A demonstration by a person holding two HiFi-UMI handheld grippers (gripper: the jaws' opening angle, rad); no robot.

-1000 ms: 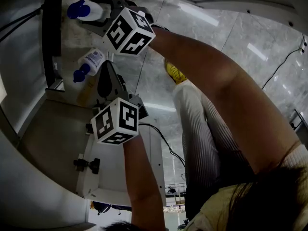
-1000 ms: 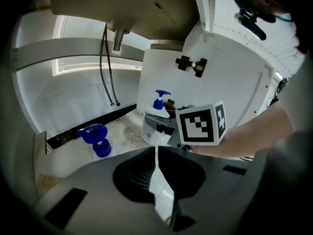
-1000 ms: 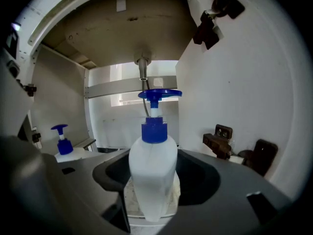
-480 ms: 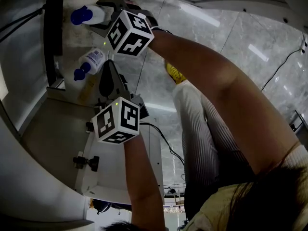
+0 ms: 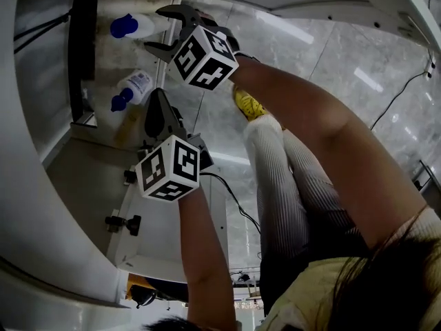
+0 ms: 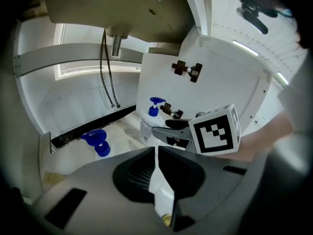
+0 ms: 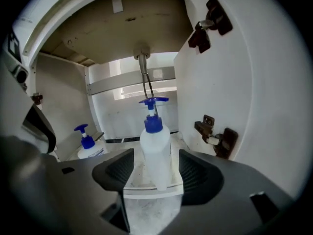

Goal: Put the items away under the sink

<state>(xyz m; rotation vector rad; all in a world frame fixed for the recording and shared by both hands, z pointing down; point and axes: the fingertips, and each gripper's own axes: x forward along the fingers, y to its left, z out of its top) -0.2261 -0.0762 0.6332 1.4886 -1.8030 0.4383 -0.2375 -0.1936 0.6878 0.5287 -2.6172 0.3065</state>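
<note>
Down in the cupboard under the sink, the white pump bottle (image 7: 155, 148) stands upright on the cupboard floor, right between the pads of the right gripper (image 5: 162, 27). Those pads are spread wide, with a gap on each side, and don't touch it. The left gripper (image 6: 156, 151) hangs nearer the door opening, its pads pressed together on nothing. A second bottle (image 7: 89, 148) stands off to one side, well apart. The pump bottle looks like thin, smooth plastic: light unless it's full, which I can't make out, a bit slippery, and tall enough to topple at a nudge. If it needs shifting, I'd pinch the body about halfway up, gently so the wall doesn't buckle, and never by the blue pump head (image 7: 152, 102).
</note>
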